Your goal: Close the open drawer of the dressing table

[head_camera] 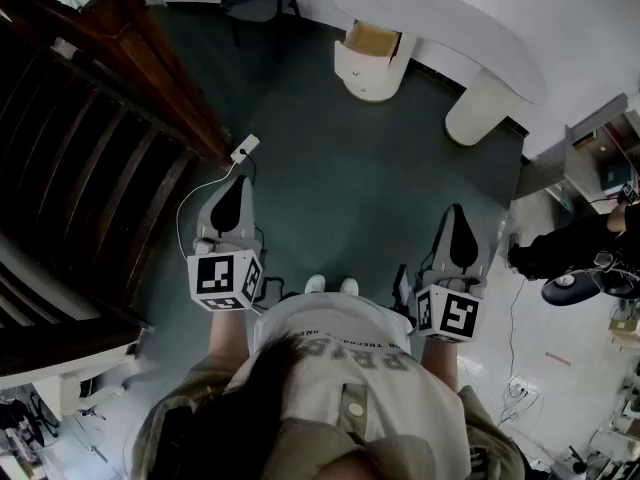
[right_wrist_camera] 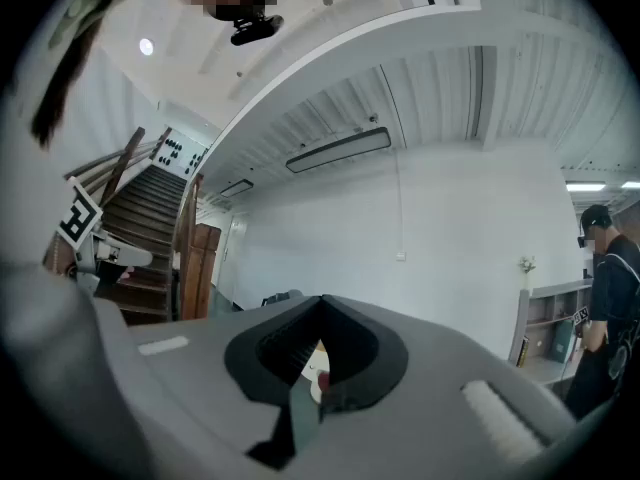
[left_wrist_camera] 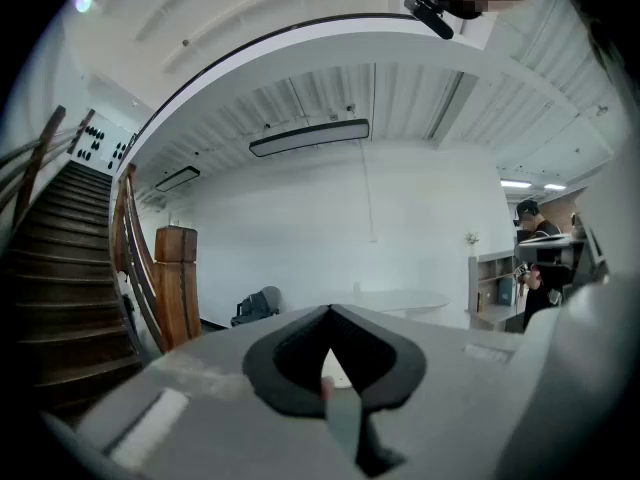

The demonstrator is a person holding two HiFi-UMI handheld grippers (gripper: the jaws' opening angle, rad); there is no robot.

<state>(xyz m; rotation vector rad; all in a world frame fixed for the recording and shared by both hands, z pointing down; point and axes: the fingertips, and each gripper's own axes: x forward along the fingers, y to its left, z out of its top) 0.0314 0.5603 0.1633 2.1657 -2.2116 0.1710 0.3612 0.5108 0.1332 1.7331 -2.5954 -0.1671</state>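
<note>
Ahead, a curved white dressing table (head_camera: 450,18) shows its open, tan-lined drawer (head_camera: 372,40).

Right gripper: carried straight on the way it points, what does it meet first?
Nothing near: the right gripper, jaws shut, faces open floor. Farther on, its line seems to reach the pedestal of the dressing table, at the open drawer; depth is unclear.

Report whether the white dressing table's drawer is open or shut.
Open: the tan wooden drawer juts out of the white curved dressing table, its inside showing.
</note>
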